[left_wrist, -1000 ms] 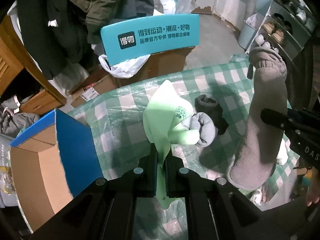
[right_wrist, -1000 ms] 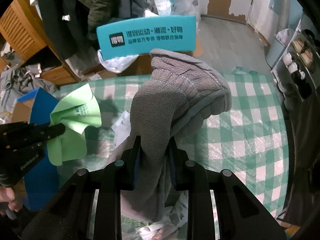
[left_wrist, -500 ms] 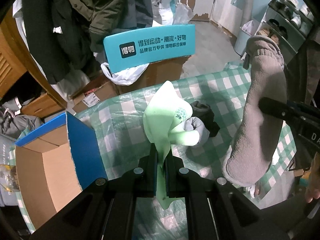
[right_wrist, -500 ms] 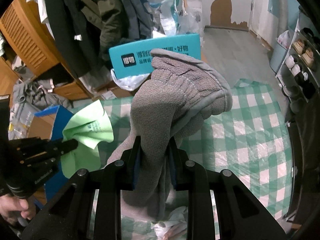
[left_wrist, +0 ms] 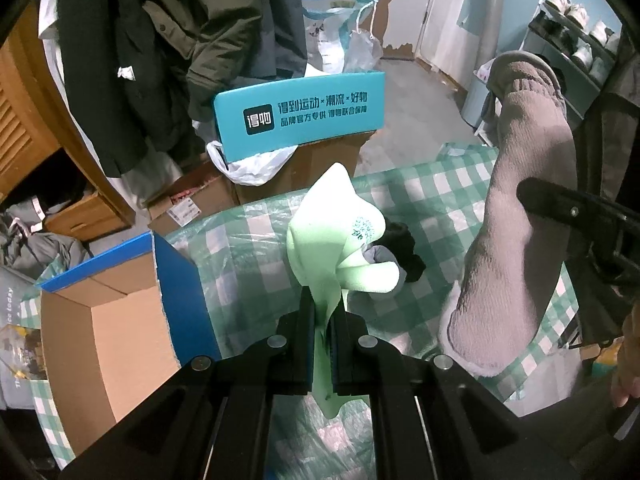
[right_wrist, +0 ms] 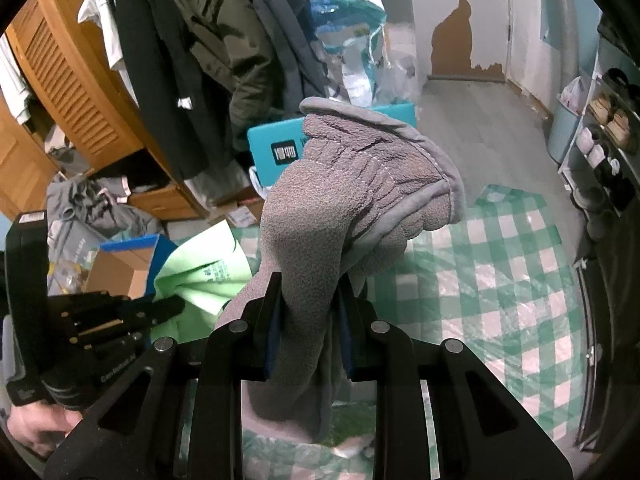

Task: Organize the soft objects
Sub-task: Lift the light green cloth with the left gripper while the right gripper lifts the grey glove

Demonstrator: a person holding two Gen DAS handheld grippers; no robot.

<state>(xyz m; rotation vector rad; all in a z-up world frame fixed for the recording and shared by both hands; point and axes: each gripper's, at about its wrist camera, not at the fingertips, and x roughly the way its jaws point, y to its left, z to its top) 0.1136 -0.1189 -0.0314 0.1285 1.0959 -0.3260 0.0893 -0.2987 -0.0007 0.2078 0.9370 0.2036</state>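
Observation:
My left gripper [left_wrist: 322, 320] is shut on a light green glove [left_wrist: 332, 240], which stands up above the jaws and hangs a little below them. In the right wrist view the same green glove [right_wrist: 200, 276] shows at the left, held by the left gripper [right_wrist: 176, 306]. My right gripper [right_wrist: 308, 312] is shut on a grey fleece glove [right_wrist: 344, 196], lifted above the checked table. That grey glove [left_wrist: 516, 232] also hangs at the right of the left wrist view. A dark sock bundle [left_wrist: 400, 248] lies on the green checked tablecloth [left_wrist: 420, 192].
An open cardboard box with blue outer walls [left_wrist: 120, 312] stands at the table's left. A teal printed box flap [left_wrist: 296, 116] rises behind the table. Hanging coats [left_wrist: 160, 40], bags, and a shoe rack [right_wrist: 600, 136] surround the table. A hand [right_wrist: 36, 428] grips the left tool.
Both grippers have risen with their gloves still held. The table and box now look farther below, and more of the room behind shows.

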